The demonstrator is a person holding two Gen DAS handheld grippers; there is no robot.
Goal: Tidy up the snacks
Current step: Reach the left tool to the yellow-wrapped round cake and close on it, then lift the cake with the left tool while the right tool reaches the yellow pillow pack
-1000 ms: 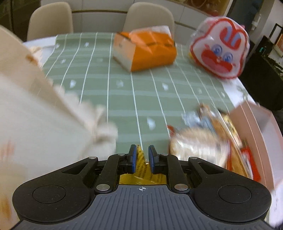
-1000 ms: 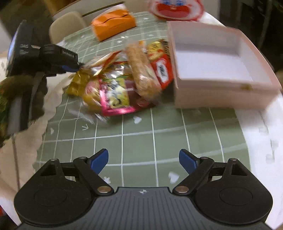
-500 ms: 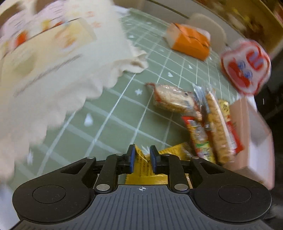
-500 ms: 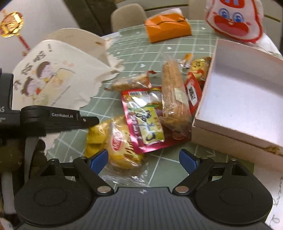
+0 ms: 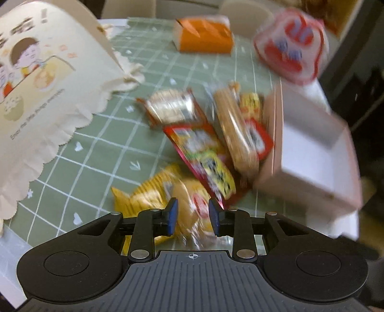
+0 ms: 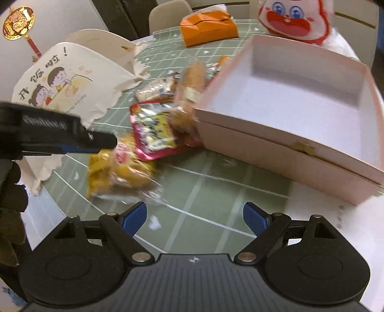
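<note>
The round table under its sage-green grid-lined cloth (image 6: 216,192) carries everything I am sorting. On it, the open pale-pink cardboard box (image 6: 276,144) lies empty, I judge as the destination, its near wall towards my right tongs. Opposite stands the cream paper bag with a cartoon print and scalloped mouth (image 5: 36,96), tipped over, apparently the source of the snacks. At the far edge sit an orange tissue box (image 6: 208,28) and a white-and-red rabbit-face bag (image 6: 292,21), neither involved.

The snacks lie heaped between bag and box: a long tan biscuit pack in clear wrap (image 5: 235,134) leaning on the box wall, a red-edged flat sachet with yellow print (image 5: 204,156) beneath it, a small clear pack of pale crackers (image 5: 170,108) behind.

Nearest me, the crinkled yellow snack packet (image 5: 153,194) rests on the cloth. My left tongs (image 5: 193,216) hover over it, jaws opening, its wrapper showing between the blue pads but blurred; no pinch is visible. My right tongs (image 6: 194,214) are spread wide over bare cloth, empty, placed beside the box ready to receive or lift
</note>
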